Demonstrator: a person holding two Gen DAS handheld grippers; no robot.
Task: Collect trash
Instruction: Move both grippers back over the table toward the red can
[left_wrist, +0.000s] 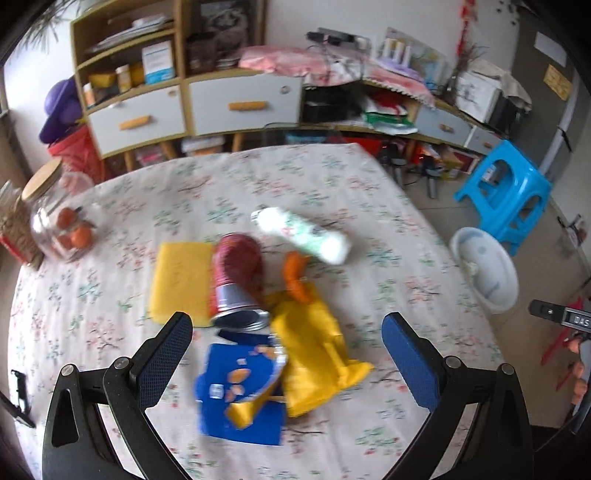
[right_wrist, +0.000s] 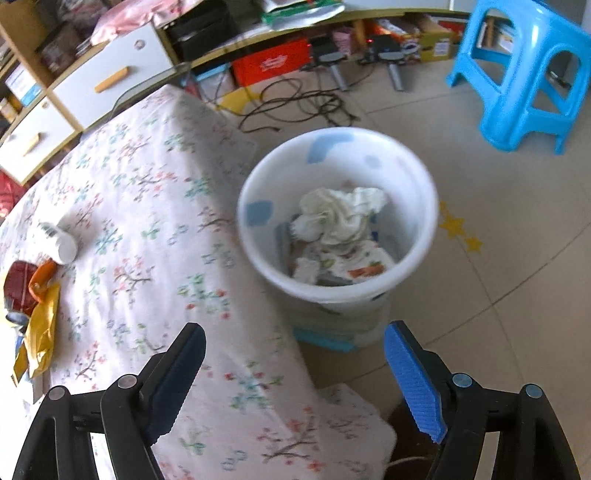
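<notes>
A: How far along is it?
B: Partway, I'd judge. The waste bin (right_wrist: 338, 225) on the floor right of the desk (left_wrist: 369, 192) holds crumpled paper.
A: What's left?
B: The red can (left_wrist: 236, 280), blue wrapper (left_wrist: 240, 387), yellow wrapper (left_wrist: 314, 350) and white bottle (left_wrist: 303, 234) lie mid-desk. Left tool (left_wrist: 286, 358) and right tool (right_wrist: 295, 373) both gape, empty.

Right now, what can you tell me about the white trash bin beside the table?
The trash bin is a round white container, plastic by its look, with pale blue patches on its wall. It stands upright on the tiled floor, close beside the table edge. It is partly filled: crumpled white tissue lies on top of printed wrappers. The open right gripper hovers near it without touching. Blur hides finer detail.
</notes>
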